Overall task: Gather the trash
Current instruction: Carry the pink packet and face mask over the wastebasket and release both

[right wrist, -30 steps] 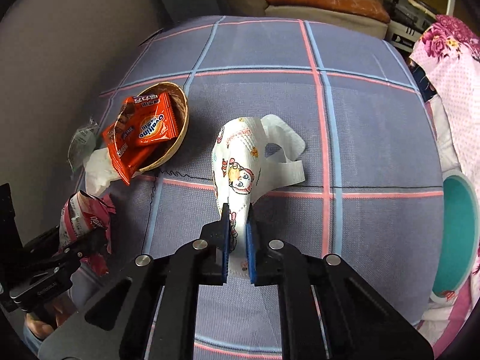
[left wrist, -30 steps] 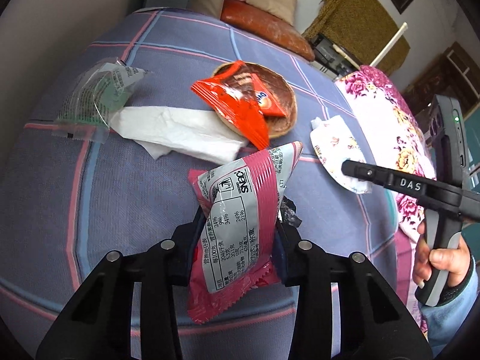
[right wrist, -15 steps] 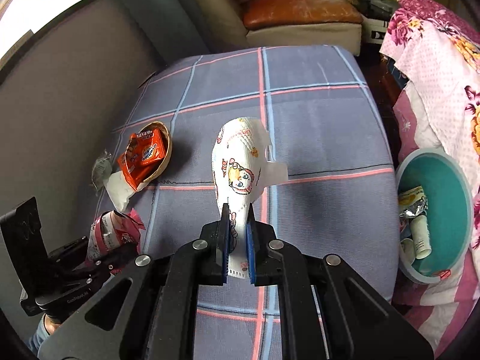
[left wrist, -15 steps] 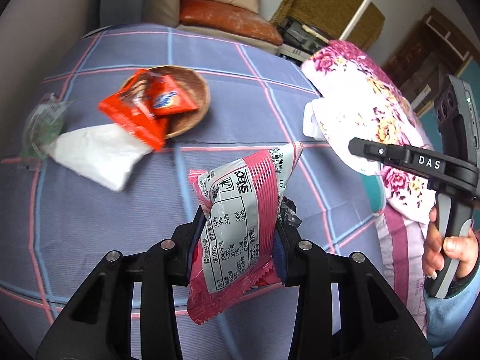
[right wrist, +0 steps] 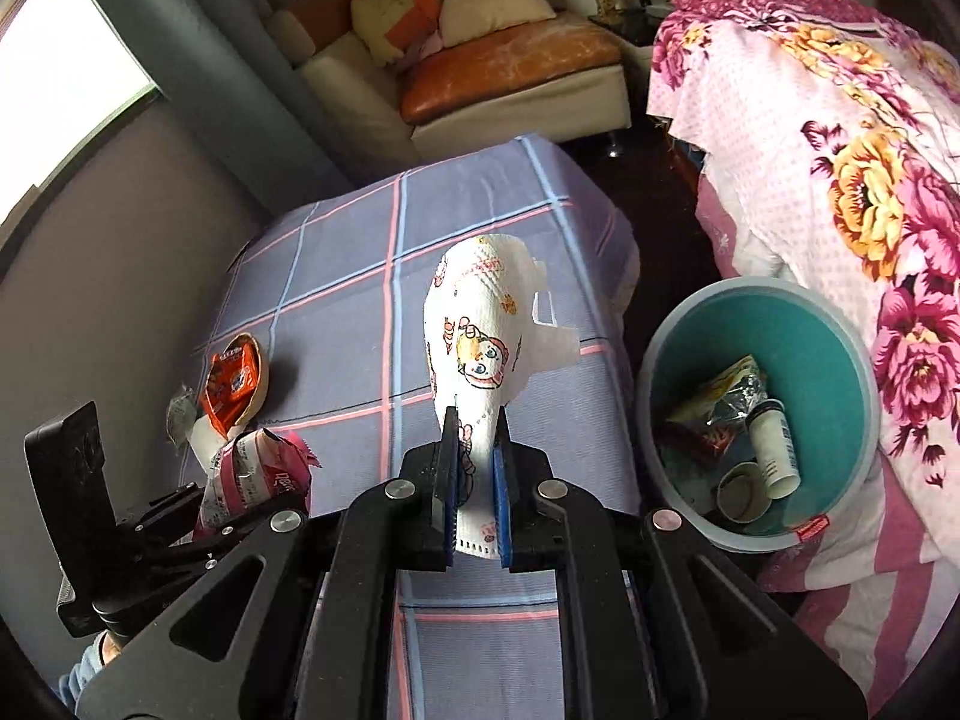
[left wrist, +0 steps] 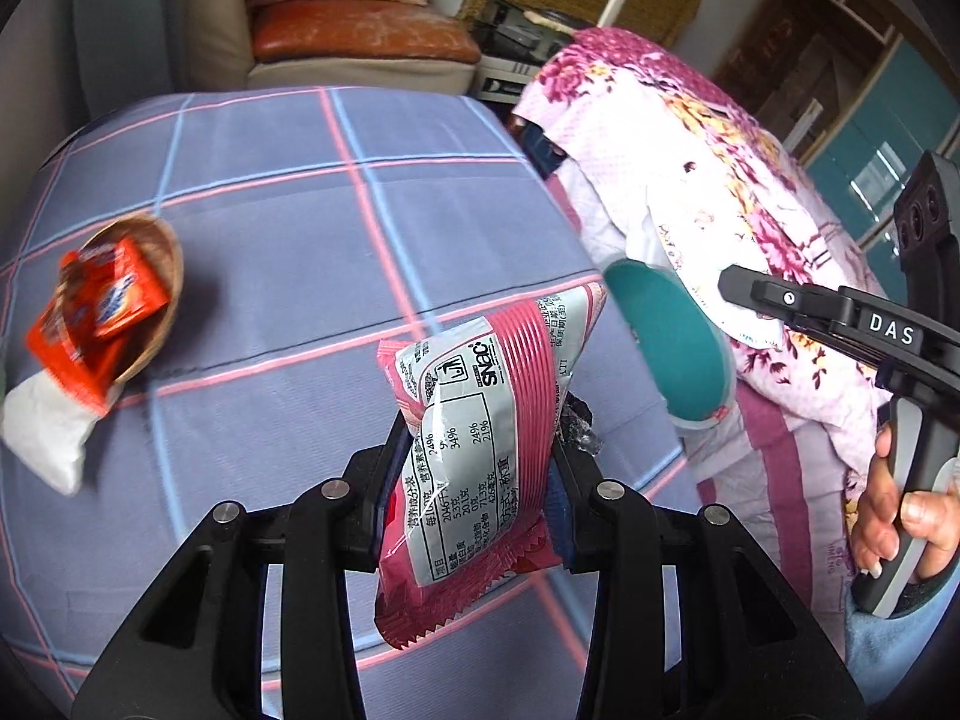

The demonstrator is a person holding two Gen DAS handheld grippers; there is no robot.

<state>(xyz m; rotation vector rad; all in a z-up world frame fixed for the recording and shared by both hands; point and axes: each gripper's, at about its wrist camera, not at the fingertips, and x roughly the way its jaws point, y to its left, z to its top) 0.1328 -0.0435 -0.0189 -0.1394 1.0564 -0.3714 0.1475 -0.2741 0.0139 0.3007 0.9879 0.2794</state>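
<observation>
Left gripper (left wrist: 474, 474): black two-finger tool, jaws clamped on a pink and silver foil snack packet (left wrist: 480, 438), which stands upright between the pads, printed nutrition panel facing the camera. The packet is clear of the surface below. In the right wrist view the same gripper (right wrist: 240, 510) sits low at the left edge, with the packet (right wrist: 255, 477) crumpled in its jaws.

Right gripper (right wrist: 474, 468): jaws pinched nearly together on a white paper tissue with cartoon prints (right wrist: 480, 348). The tissue rises upright from the blue pads (right wrist: 501, 480) and fans out to the right at its top; it is off the cloth. In the left wrist view this gripper (left wrist: 738, 285) enters from the right, with a hand (left wrist: 900, 504) wrapped around its grey handle.

Surface: table under a lavender cloth with pink and blue checks (left wrist: 288, 228).

Still on the cloth, far left:
- shallow brown wicker bowl (left wrist: 165, 276) holding orange foil sachets (left wrist: 96, 312)
- plain white crumpled tissue (left wrist: 48, 432), touching the bowl's near side
- clear plastic wrapper (right wrist: 180, 420), just beyond the tissue; details too small to tell

Bin: round teal plastic bin with a grey rim (right wrist: 840, 378), on the floor just beside the table's right edge, against a pink floral bedspread (right wrist: 870, 138). Inside lie a silver foil wrapper (right wrist: 729, 396) and white paper cups (right wrist: 774, 450). Both held items are well apart from the bin opening.
</observation>
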